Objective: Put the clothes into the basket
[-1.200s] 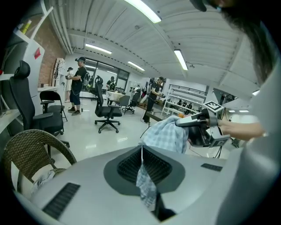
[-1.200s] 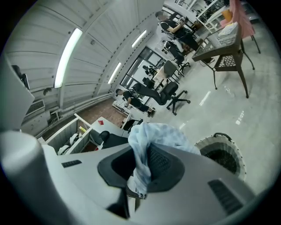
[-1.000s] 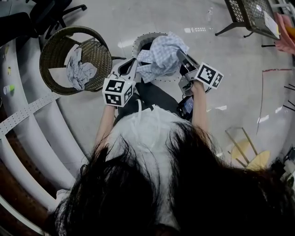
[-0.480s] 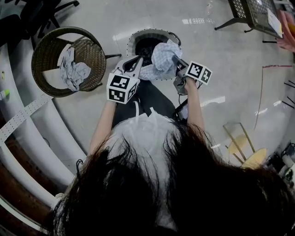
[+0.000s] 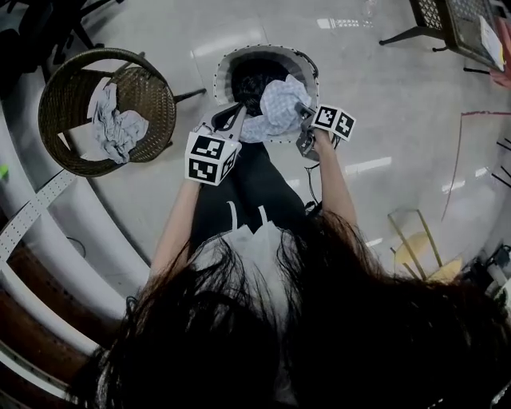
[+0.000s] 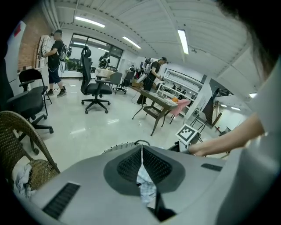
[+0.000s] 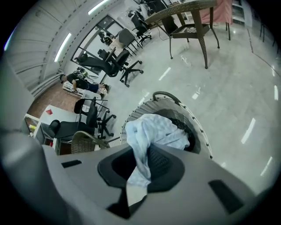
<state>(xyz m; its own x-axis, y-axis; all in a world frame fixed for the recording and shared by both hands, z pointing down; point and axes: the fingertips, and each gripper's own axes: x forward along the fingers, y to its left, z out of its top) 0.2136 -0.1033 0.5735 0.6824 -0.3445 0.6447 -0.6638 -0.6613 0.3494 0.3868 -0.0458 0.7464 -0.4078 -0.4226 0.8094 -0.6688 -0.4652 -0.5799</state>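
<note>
A pale blue checked garment (image 5: 275,108) hangs between both grippers over the white slatted basket (image 5: 226,68) on the floor ahead. My left gripper (image 5: 236,112) is shut on the garment's left edge; a strip of cloth (image 6: 146,186) shows between its closed jaws. My right gripper (image 5: 302,109) is shut on the other side, and the cloth (image 7: 151,134) bunches out from its jaws above the basket (image 7: 197,132). Dark clothing (image 5: 251,80) lies inside the basket.
A brown wicker basket (image 5: 64,148) with a grey-white garment (image 5: 116,128) stands at the left. A curved white bench edge (image 5: 88,232) runs along the left. A wicker table (image 5: 447,20) is at the upper right, a yellow stool (image 5: 423,264) at the right.
Both grippers have gone down and forward with the checked garment, which now hangs lower, over the white basket's mouth. Both stayed shut on it.
</note>
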